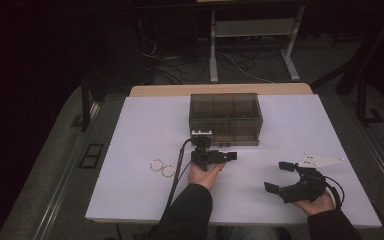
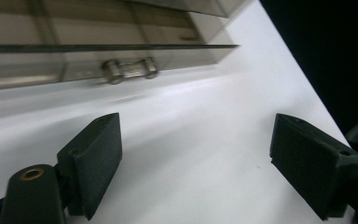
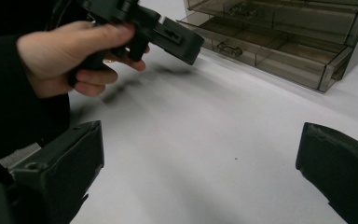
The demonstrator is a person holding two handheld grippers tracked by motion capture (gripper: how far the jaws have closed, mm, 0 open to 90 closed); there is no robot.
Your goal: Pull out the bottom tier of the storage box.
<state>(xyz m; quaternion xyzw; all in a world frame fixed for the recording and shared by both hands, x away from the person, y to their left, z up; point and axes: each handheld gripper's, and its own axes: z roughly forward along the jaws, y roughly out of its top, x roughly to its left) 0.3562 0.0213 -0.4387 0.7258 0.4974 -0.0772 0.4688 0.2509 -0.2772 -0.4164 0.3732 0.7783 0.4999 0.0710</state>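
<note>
where drawer juts from organizer, metal link lies inside.

Overhead camera; two close gripper views

The counter is plain white. Ahead of the left claw, the drawer box is smoky, see-through brown-grey, with a silvery metal piece inside. Both claws are matt black; the right claw carries a pale grey plate. The rings left of the left claw gleam silver.
</note>
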